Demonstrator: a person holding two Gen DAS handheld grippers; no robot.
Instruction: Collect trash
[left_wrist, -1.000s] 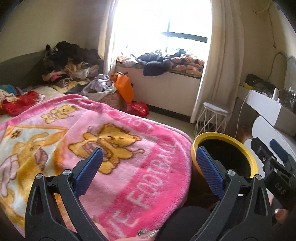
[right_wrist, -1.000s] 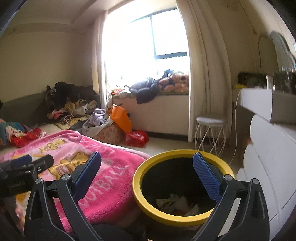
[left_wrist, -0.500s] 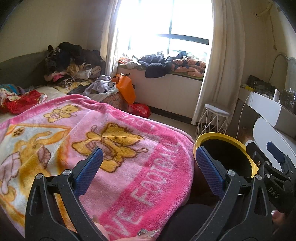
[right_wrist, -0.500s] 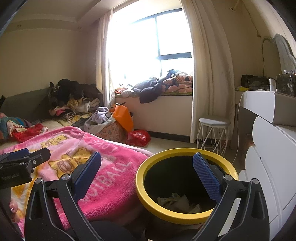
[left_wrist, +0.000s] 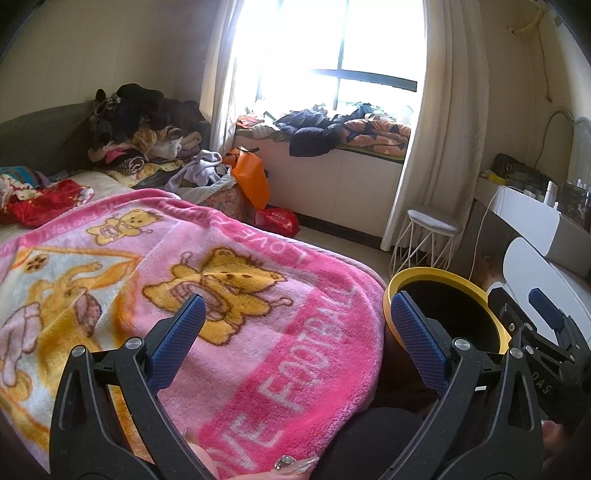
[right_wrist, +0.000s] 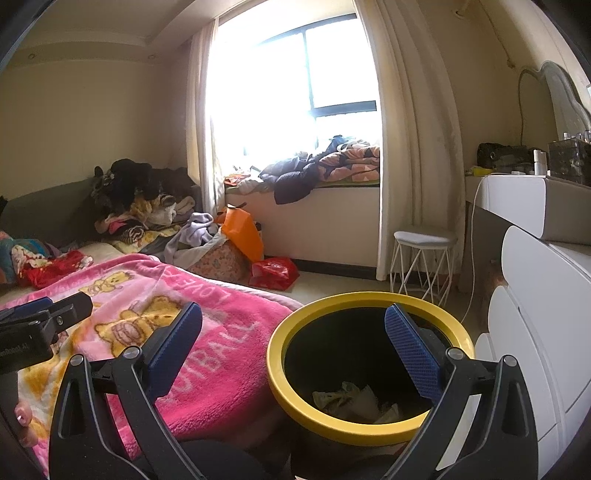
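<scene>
Blue-padded and spread wide apart, the right claw (right_wrist: 293, 345) holds nothing and hangs just above the yellow-rimmed trash bin (right_wrist: 291, 391), whose crumpled paper scraps (right_wrist: 351, 400) lie at the bottom, directly ahead and below. The left claw (left_wrist: 295, 332), equally agape and empty, points over the pink teddy-bear blanket (left_wrist: 221, 295) on the bed, with the bin's rim off to its right side. No loose trash shows on the blanket or floor from either view, so the next piece probably lies elsewhere; the right claw is nearer the bin.
</scene>
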